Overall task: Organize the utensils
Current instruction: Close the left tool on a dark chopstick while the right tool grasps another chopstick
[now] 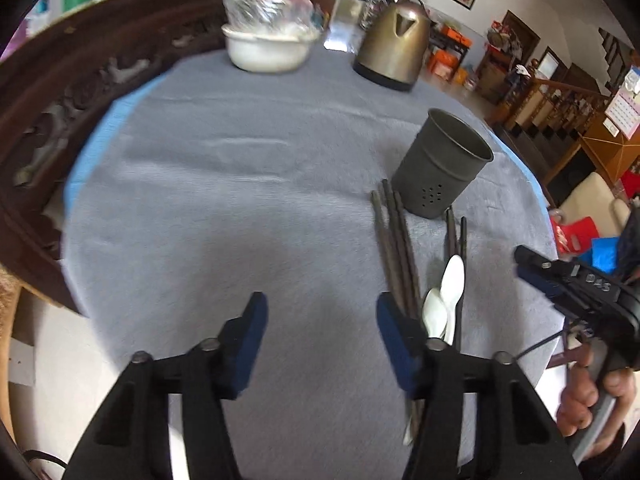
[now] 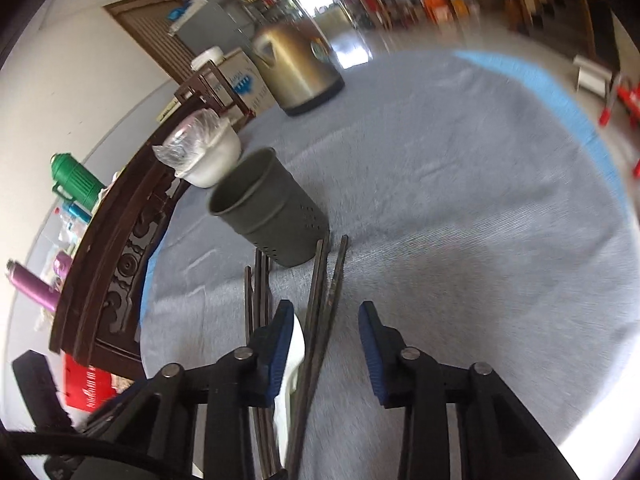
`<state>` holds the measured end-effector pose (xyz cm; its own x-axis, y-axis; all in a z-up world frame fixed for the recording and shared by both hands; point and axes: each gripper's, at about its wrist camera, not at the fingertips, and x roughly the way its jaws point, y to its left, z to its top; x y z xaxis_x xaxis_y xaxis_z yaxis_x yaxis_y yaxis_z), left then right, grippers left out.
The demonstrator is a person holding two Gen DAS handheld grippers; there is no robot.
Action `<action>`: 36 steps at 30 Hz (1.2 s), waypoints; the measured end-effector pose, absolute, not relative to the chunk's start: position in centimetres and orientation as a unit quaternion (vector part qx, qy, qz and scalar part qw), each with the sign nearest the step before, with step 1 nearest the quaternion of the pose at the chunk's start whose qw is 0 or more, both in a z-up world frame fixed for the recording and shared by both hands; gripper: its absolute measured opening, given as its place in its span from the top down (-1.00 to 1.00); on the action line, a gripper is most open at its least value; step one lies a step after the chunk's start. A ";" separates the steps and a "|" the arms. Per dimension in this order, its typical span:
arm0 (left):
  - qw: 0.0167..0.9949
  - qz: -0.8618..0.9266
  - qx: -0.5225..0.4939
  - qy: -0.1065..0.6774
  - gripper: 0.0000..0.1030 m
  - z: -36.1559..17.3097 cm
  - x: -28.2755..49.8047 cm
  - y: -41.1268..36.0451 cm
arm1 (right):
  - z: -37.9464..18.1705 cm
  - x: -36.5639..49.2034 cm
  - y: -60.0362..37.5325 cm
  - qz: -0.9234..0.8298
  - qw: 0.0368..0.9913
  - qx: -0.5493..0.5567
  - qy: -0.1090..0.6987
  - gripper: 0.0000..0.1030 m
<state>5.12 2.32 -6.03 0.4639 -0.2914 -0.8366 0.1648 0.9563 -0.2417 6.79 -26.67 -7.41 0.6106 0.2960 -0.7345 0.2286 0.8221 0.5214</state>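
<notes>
A dark grey metal utensil holder (image 1: 442,164) stands upright on the grey tablecloth (image 1: 224,208); it also shows in the right wrist view (image 2: 268,208). Several dark chopsticks (image 1: 396,248) and two white spoons (image 1: 444,296) lie on the cloth in front of it. My left gripper (image 1: 320,316) is open and empty, just left of the chopsticks. My right gripper (image 2: 324,328) is open over the chopsticks (image 2: 320,308), with a white spoon (image 2: 294,356) beside its left finger. The right gripper also shows in the left wrist view (image 1: 576,284), held by a hand.
A bronze electric kettle (image 1: 394,44) and a white bowl with plastic wrap (image 1: 268,40) stand at the far side of the table. A carved dark wooden chair back (image 1: 52,112) curves along the left edge. A green thermos (image 2: 76,180) and purple bottle (image 2: 36,284) stand beyond it.
</notes>
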 end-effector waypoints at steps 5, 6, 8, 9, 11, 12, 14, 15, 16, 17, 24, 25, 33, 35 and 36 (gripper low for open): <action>0.835 -0.166 -0.071 0.520 0.15 -7.0 8.0 0.4 | -10.7 9.6 -28.4 0.028 0.803 0.373 0.464 0.49; 0.830 -0.168 -0.070 0.527 0.16 -7.3 8.6 0.0 | -11.3 10.1 -28.8 0.030 0.794 0.389 0.467 0.49; 0.821 -0.174 -0.071 0.539 0.16 -7.8 9.8 -0.6 | -11.8 10.8 -29.0 0.034 0.784 0.402 0.471 0.49; 0.816 -0.176 -0.072 0.545 0.16 -8.2 10.3 -0.9 | -12.2 11.3 -29.1 0.036 0.779 0.405 0.477 0.49; 0.811 -0.177 -0.070 0.553 0.16 -8.7 11.2 -1.4 | -12.8 11.8 -29.1 0.038 0.773 0.411 0.483 0.49; 0.810 -0.176 -0.069 0.556 0.16 -8.9 11.5 -1.6 | -13.0 12.0 -29.1 0.038 0.770 0.413 0.486 0.49; 0.805 -0.175 -0.071 0.563 0.18 -9.3 12.2 -1.9 | -13.3 12.3 -29.2 0.042 0.764 0.418 0.489 0.49; 0.803 -0.175 -0.074 0.565 0.19 -9.4 12.5 -2.0 | -13.5 12.6 -29.1 0.044 0.761 0.421 0.492 0.49; 0.801 -0.175 -0.075 0.567 0.19 -9.5 12.8 -2.1 | -13.5 12.7 -29.1 0.043 0.760 0.419 0.494 0.49; 0.800 -0.175 -0.075 0.568 0.19 -9.6 13.0 -2.3 | -13.5 12.7 -29.0 0.041 0.761 0.418 0.495 0.49; 0.794 -0.174 -0.062 0.579 0.44 -10.3 14.5 -3.7 | -13.0 13.8 -28.3 0.029 0.770 0.394 0.501 0.63; 0.793 -0.175 -0.064 0.580 0.50 -10.4 14.7 -3.8 | -13.0 13.9 -28.3 0.026 0.773 0.386 0.503 0.68; 0.792 -0.171 -0.060 0.583 0.85 -10.7 15.8 -2.9 | -10.9 13.8 -26.2 -0.006 0.814 0.261 0.519 0.80; 0.788 -0.171 -0.064 0.587 0.85 -10.9 16.5 -2.5 | -10.6 13.6 -26.4 -0.020 0.815 0.244 0.525 0.80; 0.787 -0.170 -0.062 0.589 0.85 -10.9 16.7 -2.4 | -10.6 13.6 -26.6 -0.021 0.814 0.244 0.527 0.80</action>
